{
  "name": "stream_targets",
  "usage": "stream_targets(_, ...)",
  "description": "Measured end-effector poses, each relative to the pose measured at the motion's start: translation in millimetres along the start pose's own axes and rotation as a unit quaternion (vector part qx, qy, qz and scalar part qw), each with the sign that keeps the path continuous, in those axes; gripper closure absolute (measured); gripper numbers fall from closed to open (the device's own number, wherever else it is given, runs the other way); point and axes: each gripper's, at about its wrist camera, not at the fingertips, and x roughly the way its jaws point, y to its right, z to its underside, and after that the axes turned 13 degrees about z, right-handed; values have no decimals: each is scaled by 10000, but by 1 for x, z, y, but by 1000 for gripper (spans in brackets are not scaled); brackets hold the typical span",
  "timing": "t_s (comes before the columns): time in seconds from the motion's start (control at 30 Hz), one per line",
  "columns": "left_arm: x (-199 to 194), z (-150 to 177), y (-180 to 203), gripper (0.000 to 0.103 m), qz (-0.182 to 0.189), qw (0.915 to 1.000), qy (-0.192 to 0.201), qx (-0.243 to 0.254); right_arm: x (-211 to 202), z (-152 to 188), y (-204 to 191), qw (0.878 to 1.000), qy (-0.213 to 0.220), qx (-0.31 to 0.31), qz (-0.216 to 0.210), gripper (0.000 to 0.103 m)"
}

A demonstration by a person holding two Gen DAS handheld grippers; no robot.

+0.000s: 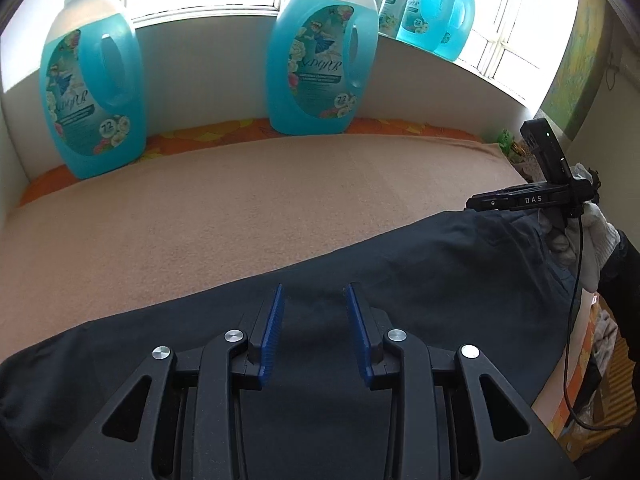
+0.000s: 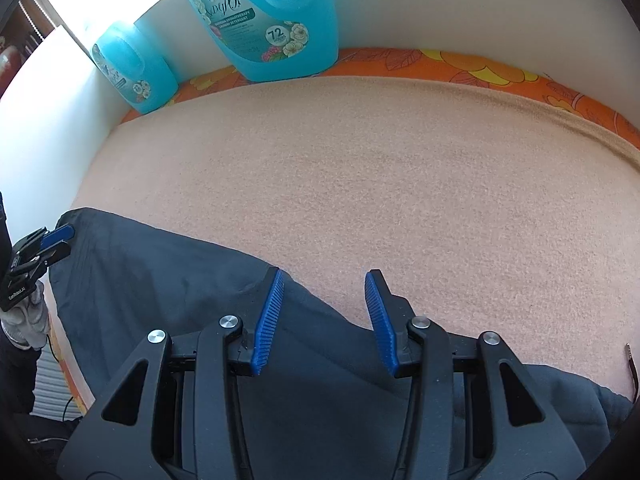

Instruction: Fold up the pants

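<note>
While the dark pants (image 1: 400, 264) lie along the peach-covered surface's (image 2: 360, 180) near edge, both hand-held grippers, left (image 1: 314, 312) and right (image 2: 325, 308), hover spread and empty; each should pinch an edge squarely.

Pants (image 1: 400, 272) cut off by lower edges; rear bottles (image 1: 440, 12) partly hidden; label print unreadable.

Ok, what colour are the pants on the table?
Dark navy, almost black, plain with no pattern. The pants show best in the right wrist view.
</note>
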Motion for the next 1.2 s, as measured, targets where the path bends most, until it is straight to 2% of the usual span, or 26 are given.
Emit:
stream_targets(0.13, 27, -18, 23, 72, 282, 9991, -192, 244, -6, 18, -9, 9998, 164, -124, 32, 58)
stream_targets(0.23, 47, -32, 46, 61, 486, 9970, -310, 516, -9, 33, -18, 9988, 269, -215, 353, 58)
stream_targets(0.33, 68, -46, 69, 60, 702, 9939, -401, 752, -13, 45, -23, 9977, 427, -235, 466, 75)
stream_targets(0.47, 99, -59, 89, 60, 1104, 9888, -623, 794, -22, 60, -29, 9964, 637, -319, 469, 90)
stream_targets(0.63, 130, -68, 98, 59, 1395, 9847, -835, 624, -33, 76, -33, 9958, 793, -282, 368, 99)
stream_targets(0.73, 141, -70, 102, 59, 1512, 9816, -975, 645, -40, 86, -34, 9956, 902, -207, 164, 99)
stream_targets(0.83, 150, -73, 109, 49, 1301, 9824, -993, 903, -37, 91, -35, 9966, 787, -209, 138, 99)
stream_targets(0.9, 158, -75, 108, 48, 1271, 9819, -1060, 924, -38, 89, -33, 9971, 738, -195, 67, 99)
stream_targets(1.03, 169, -66, 106, 48, 1406, 9776, -1281, 899, -56, 76, -8, 9945, 994, 251, -196, 98)
stream_targets(1.1, 168, -57, 111, 48, 1378, 9765, -1293, 1041, -61, 64, 4, 9931, 1093, 402, -145, 87)
stream_targets(1.17, 163, -50, 114, 50, 1319, 9772, -1223, 1128, -58, 51, 13, 9935, 1026, 414, -273, 63)
stream_targets(1.2, 159, -47, 116, 51, 1359, 9766, -1198, 1162, -54, 45, 15, 9941, 933, 414, -357, 60)
